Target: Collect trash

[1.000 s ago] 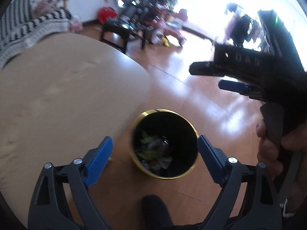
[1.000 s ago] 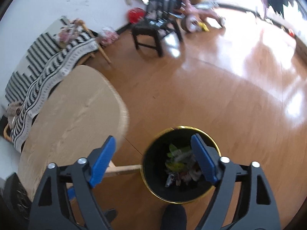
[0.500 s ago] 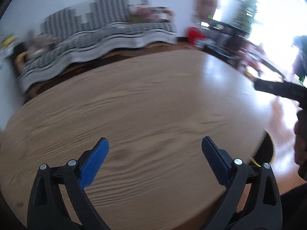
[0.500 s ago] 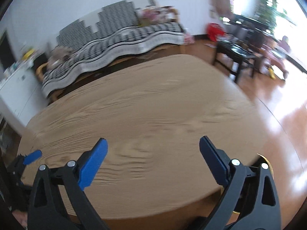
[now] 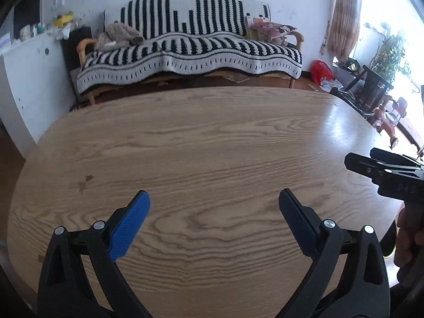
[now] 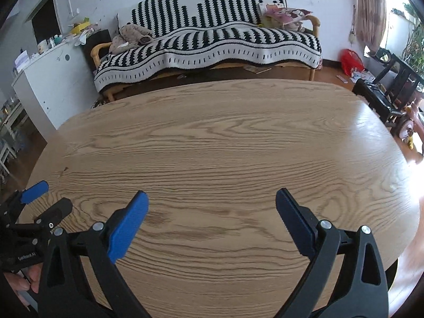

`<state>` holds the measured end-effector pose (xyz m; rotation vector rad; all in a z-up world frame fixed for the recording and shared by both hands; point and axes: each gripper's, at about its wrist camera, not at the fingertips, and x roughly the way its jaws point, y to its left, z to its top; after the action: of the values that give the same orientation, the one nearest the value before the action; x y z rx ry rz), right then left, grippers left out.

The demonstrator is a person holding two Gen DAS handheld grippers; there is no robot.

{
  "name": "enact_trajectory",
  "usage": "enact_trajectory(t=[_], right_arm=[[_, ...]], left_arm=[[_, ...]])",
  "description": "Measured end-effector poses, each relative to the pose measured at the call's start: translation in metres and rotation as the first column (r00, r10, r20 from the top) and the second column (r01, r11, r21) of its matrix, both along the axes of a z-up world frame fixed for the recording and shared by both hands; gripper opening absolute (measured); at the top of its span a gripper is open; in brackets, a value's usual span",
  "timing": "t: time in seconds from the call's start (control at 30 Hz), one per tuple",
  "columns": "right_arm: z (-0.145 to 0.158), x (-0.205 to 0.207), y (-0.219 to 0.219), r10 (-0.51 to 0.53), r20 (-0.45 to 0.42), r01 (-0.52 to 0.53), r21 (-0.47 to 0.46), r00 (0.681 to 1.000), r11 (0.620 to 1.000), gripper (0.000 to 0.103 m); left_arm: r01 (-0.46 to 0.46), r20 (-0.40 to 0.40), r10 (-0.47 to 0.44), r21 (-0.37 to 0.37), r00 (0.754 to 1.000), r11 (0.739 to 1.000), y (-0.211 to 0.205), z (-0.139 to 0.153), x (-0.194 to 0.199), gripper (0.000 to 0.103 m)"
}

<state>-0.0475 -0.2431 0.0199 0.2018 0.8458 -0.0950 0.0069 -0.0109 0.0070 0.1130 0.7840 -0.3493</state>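
Both grippers hover over the near part of a bare oval wooden table [image 5: 212,137] [image 6: 225,137]. My left gripper [image 5: 213,204] is open and empty, blue pads wide apart. My right gripper [image 6: 212,202] is open and empty too. The right gripper also shows at the right edge of the left wrist view [image 5: 384,169], and the left gripper at the left edge of the right wrist view [image 6: 34,201]. A sliver of the black, gold-rimmed trash bin [image 5: 388,241] peeks past the table's right edge. No trash shows on the table.
A sofa with a black-and-white striped cover [image 5: 190,45] [image 6: 209,42] stands behind the table. A white cabinet [image 6: 45,79] is at the left. Dark chairs [image 5: 371,84], a red bag [image 6: 351,61] and toys are on the floor at the right.
Both grippers swung up from over the trash bin on the floor to face the table and sofa. Both stayed open and empty.
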Motion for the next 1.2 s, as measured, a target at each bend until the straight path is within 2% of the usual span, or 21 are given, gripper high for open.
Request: enact_trajectory(t=[0.07, 0.43, 1.2], right_arm=[[-0.001, 0.001, 0.0, -0.009, 0.002, 0.009, 0.002, 1.0, 1.0, 0.093], [-0.005, -0.011, -0.022, -0.037, -0.009, 0.037, 0.005, 0.999, 0.999, 0.094], [0.0, -0.015, -0.025, -0.034, -0.006, 0.034, 0.002, 0.999, 0.999, 0.094]], left_arm=[[0.0, -0.007, 0.0, 0.026, 1.0, 1.0, -0.005, -0.003, 0.001, 0.095], [-0.024, 0.003, 0.024, 0.028, 1.0, 0.999, -0.005, -0.005, 0.0, 0.095], [-0.085, -0.053, 0.084, -0.017, 0.995, 0.996, 0.002, -0.011, 0.006, 0.095]])
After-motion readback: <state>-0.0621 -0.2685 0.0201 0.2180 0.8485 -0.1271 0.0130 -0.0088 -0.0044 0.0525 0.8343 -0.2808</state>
